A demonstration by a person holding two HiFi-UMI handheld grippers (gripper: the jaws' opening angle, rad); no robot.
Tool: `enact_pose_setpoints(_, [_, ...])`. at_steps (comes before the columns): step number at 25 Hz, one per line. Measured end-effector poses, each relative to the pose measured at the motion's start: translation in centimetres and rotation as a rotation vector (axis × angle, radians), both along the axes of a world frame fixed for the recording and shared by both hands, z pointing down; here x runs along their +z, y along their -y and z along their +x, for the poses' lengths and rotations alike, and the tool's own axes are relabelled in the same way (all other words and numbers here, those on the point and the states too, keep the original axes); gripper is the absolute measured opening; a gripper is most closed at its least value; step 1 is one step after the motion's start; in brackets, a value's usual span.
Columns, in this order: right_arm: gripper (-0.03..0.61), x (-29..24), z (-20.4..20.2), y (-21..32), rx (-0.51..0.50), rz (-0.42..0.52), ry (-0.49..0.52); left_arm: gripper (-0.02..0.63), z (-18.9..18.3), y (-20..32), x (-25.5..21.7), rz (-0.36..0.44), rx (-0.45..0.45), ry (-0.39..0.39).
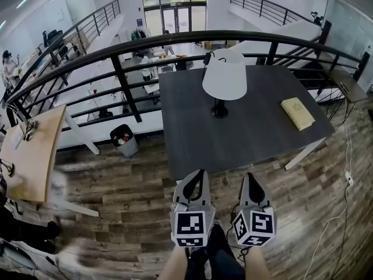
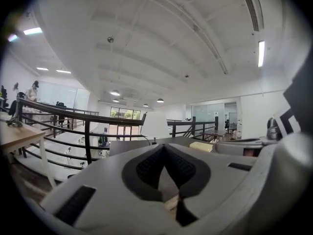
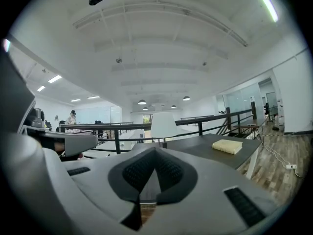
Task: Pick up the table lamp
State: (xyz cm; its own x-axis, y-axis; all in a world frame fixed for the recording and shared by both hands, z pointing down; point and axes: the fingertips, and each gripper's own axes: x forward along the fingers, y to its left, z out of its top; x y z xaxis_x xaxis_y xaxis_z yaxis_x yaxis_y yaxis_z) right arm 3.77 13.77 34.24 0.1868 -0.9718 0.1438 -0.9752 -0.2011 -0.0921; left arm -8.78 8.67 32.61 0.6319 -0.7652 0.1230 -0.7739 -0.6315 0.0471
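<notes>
Pickup not yet beginning: table lamp (image 1: pixel 224 77) is standing upright on the dark surface (image 1: pixel 250 136), well apart from the left gripper (image 1: pixel 197 181) and right gripper (image 1: pixel 252 182), whose jaws are sitting fully closed, gripping nothing.

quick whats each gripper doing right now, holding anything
left gripper: closed, holding nothing
right gripper: closed, holding nothing
</notes>
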Motion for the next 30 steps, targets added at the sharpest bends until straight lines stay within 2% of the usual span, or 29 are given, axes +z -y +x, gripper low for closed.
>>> enact_pose_setpoints(16, [0.009, 0.5, 8.0, 11.2, -0.102, -0.013, -0.027, 0.017, 7.5, 10.4, 0.7, 0.023, -0.009, 0.030])
enact_pose_setpoints(30, [0.009, 1.6, 12.4, 19.0, -0.203, -0.012, -0.005, 0.017, 10.7, 18.2, 1.6, 0.004, -0.047, 0.050])
